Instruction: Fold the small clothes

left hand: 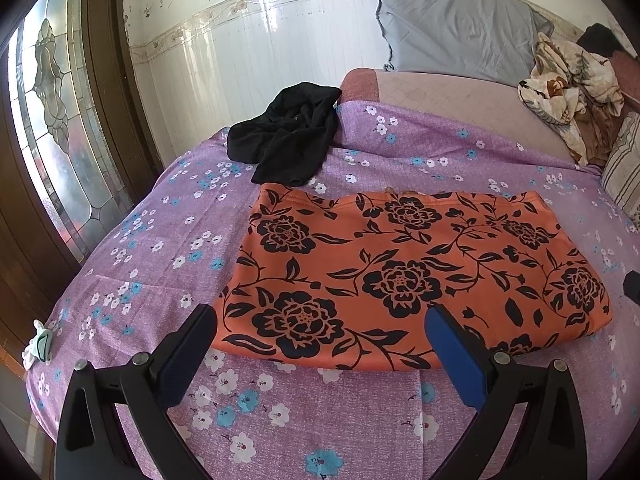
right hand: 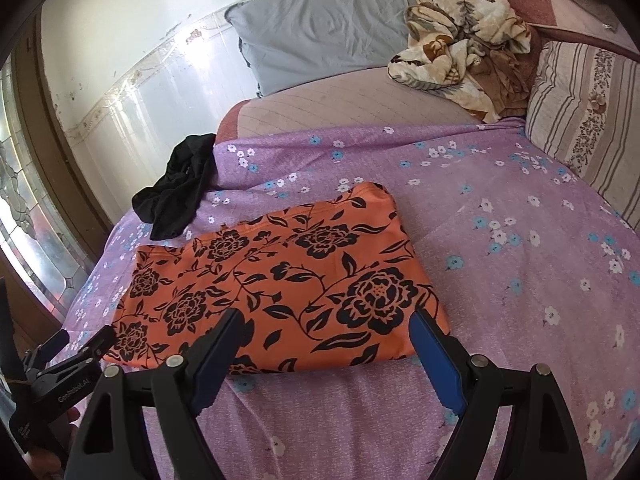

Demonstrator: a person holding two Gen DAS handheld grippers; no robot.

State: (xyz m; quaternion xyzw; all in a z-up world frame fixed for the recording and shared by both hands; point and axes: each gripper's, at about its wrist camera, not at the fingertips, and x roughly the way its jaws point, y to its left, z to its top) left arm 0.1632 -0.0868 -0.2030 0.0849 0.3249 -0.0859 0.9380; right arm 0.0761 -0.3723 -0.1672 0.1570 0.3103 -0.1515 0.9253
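An orange garment with black flowers [left hand: 408,276] lies flat in a folded rectangle on the purple flowered bedsheet [left hand: 168,248]; it also shows in the right wrist view [right hand: 280,280]. My left gripper [left hand: 320,316] is open and empty, hovering just before the garment's near edge. My right gripper [right hand: 326,320] is open and empty over the garment's near right part. The left gripper shows at the lower left of the right wrist view [right hand: 68,364]. A crumpled black garment [left hand: 288,132] lies beyond the orange one, near the bed's far left edge [right hand: 180,188].
A grey pillow [left hand: 456,24] leans on the tiled wall. A crumpled beige floral blanket [right hand: 464,48] and a striped pillow [right hand: 584,112] lie at the right. A stained-glass door [left hand: 52,120] stands left of the bed. A small white-green object [left hand: 40,344] lies at the bed's left edge.
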